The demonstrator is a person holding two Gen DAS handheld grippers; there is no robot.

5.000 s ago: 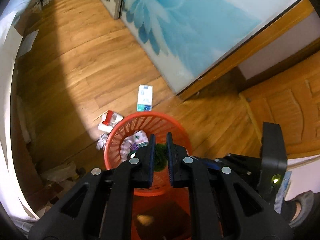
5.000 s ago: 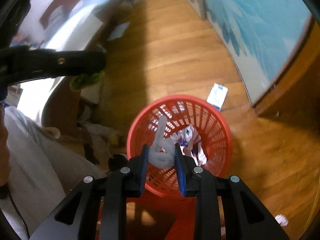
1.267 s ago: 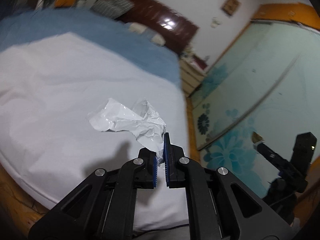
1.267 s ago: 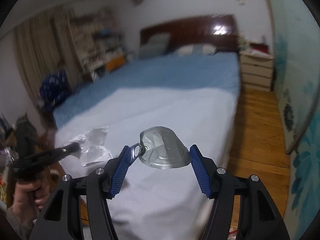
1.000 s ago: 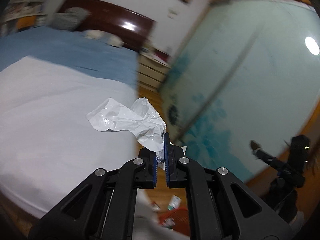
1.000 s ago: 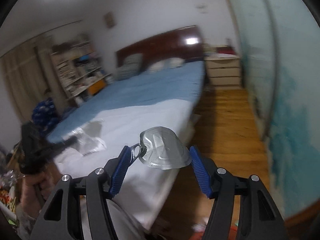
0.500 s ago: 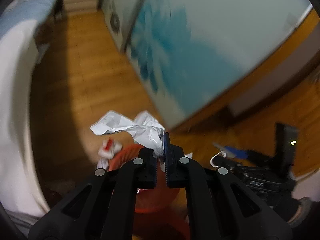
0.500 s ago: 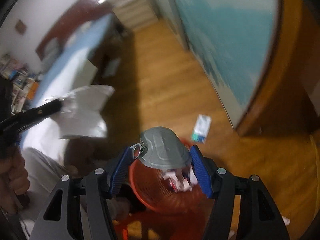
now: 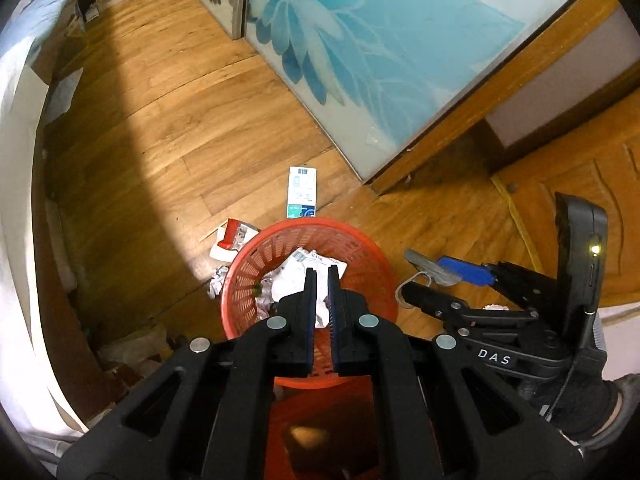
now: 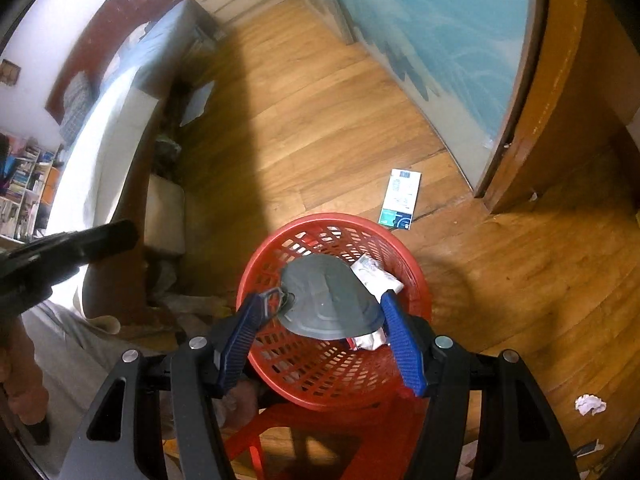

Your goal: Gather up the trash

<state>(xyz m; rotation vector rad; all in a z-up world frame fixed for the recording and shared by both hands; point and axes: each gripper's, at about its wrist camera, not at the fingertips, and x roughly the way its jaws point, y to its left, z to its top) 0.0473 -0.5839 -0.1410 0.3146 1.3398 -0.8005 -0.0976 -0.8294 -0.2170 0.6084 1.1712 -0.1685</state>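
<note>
My right fingers (image 10: pixel 394 334) are spread wide with a grey mask (image 10: pixel 328 300) between them, its ear loop hooked at the left pad and its far edge against the right pad, so I read it as held across the gap. My left fingers (image 9: pixel 310 300) stand close together with a narrow slit between them and nothing pinched; crumpled white paper (image 9: pixel 296 276) shows through the slit, lying down in the basket. I see the right gripper (image 9: pixel 434 280) from the left camera too, off to the right of the basket with the mask in it.

The mask hangs directly over the red basket (image 10: pixel 416 280), which sits on a red stool (image 10: pixel 280 420) and already contains white wrappers (image 10: pixel 376 276). On the wooden floor (image 9: pixel 180 120) just beyond the basket rim lies a white and teal packet (image 9: pixel 302 192). A red and white carton (image 9: pixel 232 238) and a small paper ball (image 9: pixel 218 280) lie beside the basket on its left. Another crumpled paper ball (image 10: pixel 590 405) lies on the floor well to the right. A glass door with a blue flower (image 9: pixel 360 40) stands behind, and the bed (image 10: pixel 100 120) runs along the left.
</note>
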